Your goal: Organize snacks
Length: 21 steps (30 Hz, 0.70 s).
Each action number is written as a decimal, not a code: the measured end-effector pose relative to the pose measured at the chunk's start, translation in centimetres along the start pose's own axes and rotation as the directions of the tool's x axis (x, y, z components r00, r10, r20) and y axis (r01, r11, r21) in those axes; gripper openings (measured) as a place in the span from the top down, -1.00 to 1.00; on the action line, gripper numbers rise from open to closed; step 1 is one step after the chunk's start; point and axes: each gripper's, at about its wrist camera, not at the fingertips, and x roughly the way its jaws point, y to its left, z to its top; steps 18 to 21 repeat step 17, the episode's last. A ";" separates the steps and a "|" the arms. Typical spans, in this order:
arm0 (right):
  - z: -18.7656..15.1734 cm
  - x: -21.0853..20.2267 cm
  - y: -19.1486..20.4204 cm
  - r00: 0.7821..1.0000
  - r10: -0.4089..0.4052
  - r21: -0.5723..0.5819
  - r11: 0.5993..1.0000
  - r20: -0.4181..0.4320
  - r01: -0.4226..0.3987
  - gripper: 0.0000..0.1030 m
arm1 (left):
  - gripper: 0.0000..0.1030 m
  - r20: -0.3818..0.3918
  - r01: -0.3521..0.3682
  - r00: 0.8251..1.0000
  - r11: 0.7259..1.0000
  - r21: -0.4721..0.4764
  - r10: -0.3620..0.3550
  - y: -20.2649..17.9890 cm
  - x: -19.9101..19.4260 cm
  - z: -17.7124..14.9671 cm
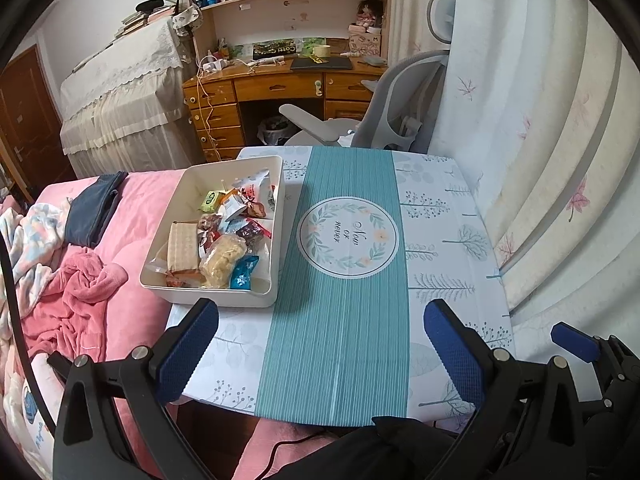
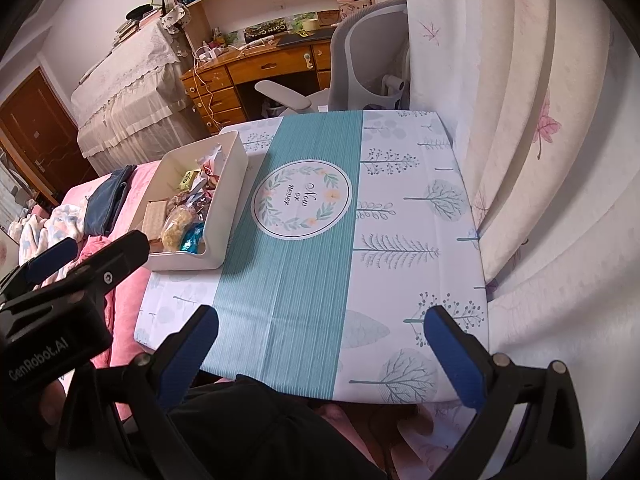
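ahead and left on my table (image 1: pixel 440 208): white bin (image 1: pixel 276 216) of snacks (image 1: pixel 224 256), long axis running away from me. left gripper (image 1: pixel 320 344) nearer, released; right gripper (image 2: pixel 320 344) released, empty.

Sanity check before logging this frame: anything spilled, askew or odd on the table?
Nothing spilled. The white bin sits at the table's left edge, seemingly overhanging the pink bed a little. Snacks are heaped loosely inside. Both the left gripper and right gripper are open, empty.

Soft, even daylight, faint shadows, sharp centre, strong fisheye bending at edges.
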 end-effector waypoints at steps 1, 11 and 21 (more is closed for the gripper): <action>0.0 0.0 0.0 1.000 0.000 -0.001 1.000 0.000 0.000 -1.00 | -0.98 -0.002 0.001 1.000 1.000 0.003 -0.001 0.0 0.0 0.0; 0.2 0.1 0.2 1.000 -0.005 0.003 1.000 -0.012 0.005 -1.00 | -0.98 -0.020 0.012 1.000 1.000 -0.008 -0.012 0.1 0.3 -0.2; 0.2 0.3 0.7 0.999 -0.012 -0.001 1.000 -0.030 0.012 -1.00 | -0.98 -0.034 0.019 0.999 1.000 -0.019 -0.020 0.4 0.6 0.0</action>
